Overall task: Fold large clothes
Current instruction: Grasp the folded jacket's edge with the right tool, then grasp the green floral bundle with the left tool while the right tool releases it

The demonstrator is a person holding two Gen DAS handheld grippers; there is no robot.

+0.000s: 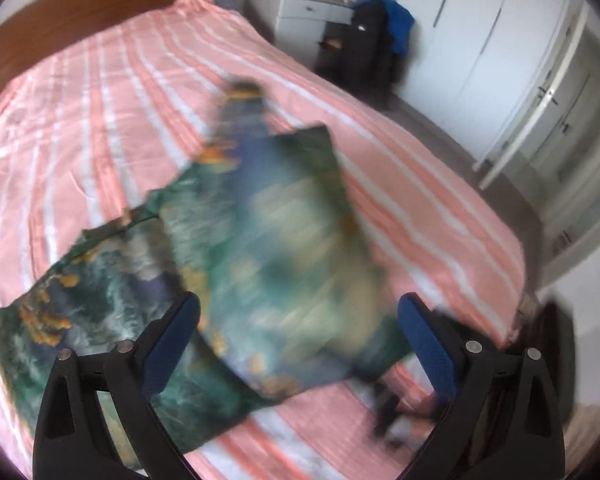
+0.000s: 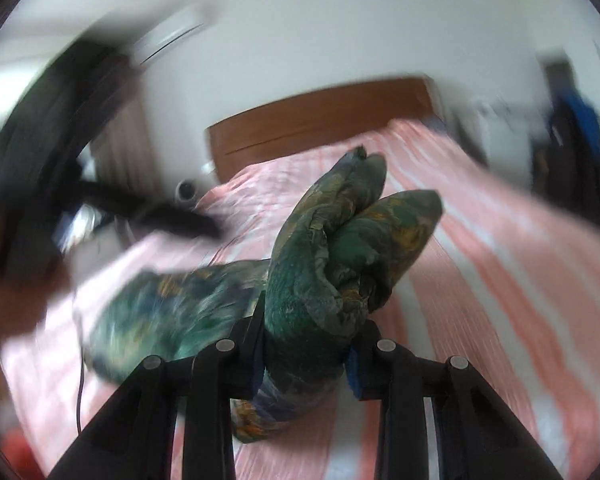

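A large green and blue patterned garment (image 1: 148, 280) with orange marks lies partly on the pink striped bed (image 1: 100, 120); its right part is blurred and lifted. My left gripper (image 1: 300, 328) is open and empty, just above the garment's near edge. In the right wrist view my right gripper (image 2: 306, 344) is shut on a bunched fold of the garment (image 2: 332, 256), which sticks up between the fingers. The rest of the cloth trails to the left over the bed (image 2: 480, 260).
A wooden headboard (image 2: 320, 120) stands at the bed's far end. A white drawer unit (image 1: 312, 12), a dark chair with blue clothing (image 1: 380, 40) and white wardrobe doors (image 1: 480, 60) stand to the right. A dark blurred arm (image 2: 40, 140) shows at left.
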